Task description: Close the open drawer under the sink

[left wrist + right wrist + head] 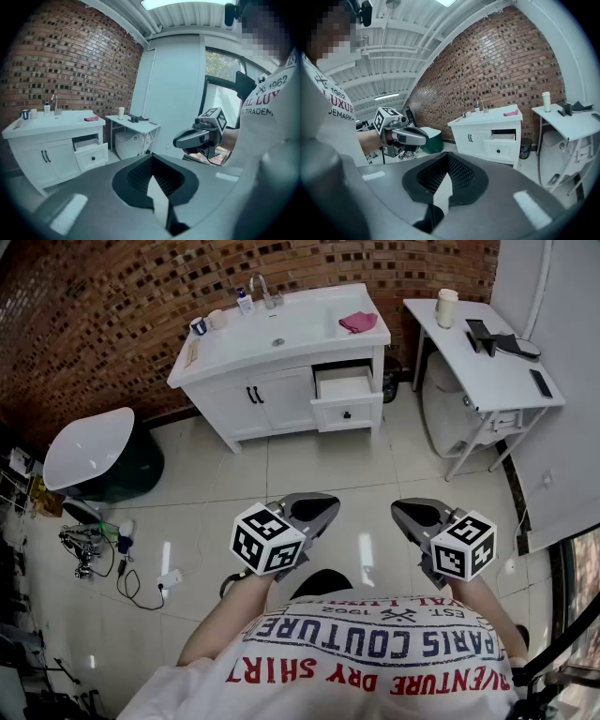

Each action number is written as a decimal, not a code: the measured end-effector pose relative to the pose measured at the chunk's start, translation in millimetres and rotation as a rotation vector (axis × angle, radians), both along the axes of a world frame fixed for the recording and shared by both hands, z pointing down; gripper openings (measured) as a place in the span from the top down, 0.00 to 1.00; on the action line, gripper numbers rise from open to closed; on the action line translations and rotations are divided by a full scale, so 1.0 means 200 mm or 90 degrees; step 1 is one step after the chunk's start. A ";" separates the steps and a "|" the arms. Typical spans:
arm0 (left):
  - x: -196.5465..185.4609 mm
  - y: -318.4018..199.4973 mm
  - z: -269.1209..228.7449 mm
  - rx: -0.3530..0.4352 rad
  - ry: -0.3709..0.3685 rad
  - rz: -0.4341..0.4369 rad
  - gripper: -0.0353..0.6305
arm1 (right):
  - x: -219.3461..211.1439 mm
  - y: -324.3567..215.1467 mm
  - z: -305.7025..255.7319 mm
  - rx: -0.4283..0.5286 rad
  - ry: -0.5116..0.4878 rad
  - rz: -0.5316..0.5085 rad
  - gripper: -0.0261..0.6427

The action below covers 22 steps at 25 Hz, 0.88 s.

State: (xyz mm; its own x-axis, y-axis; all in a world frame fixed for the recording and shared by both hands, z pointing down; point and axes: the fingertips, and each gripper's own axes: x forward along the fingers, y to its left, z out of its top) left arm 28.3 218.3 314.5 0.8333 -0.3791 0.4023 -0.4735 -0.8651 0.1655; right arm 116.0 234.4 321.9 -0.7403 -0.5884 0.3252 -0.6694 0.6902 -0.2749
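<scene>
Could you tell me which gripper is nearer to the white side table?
Right. The right gripper is below-left of the white side table in the head view; the left gripper is farther left.

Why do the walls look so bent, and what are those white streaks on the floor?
Head view: the wide lens bows the brick wall, and the glossy floor mirrors ceiling lights as white streaks. Left gripper view and right gripper view: fisheye, dark at the corners; the white vanity stays sharp.

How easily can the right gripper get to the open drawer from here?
Probably not yet. The right gripper is well back from the open drawer. Only floor lies between, so stepping closer should do it.
</scene>
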 end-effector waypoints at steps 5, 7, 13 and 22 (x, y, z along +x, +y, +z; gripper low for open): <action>-0.02 -0.20 -0.01 0.008 0.003 0.000 0.96 | -0.03 -0.18 -0.01 0.005 0.002 0.001 0.95; -0.02 -0.30 0.01 0.009 0.004 0.002 0.96 | -0.04 -0.27 0.01 0.006 0.003 0.003 0.95; -0.09 -0.73 0.07 -0.006 0.003 0.011 0.96 | -0.13 -0.71 0.03 -0.005 -0.016 0.011 0.95; -0.30 -1.61 0.32 -0.103 0.009 0.037 0.96 | -0.36 -1.60 0.36 -0.104 0.009 0.047 0.95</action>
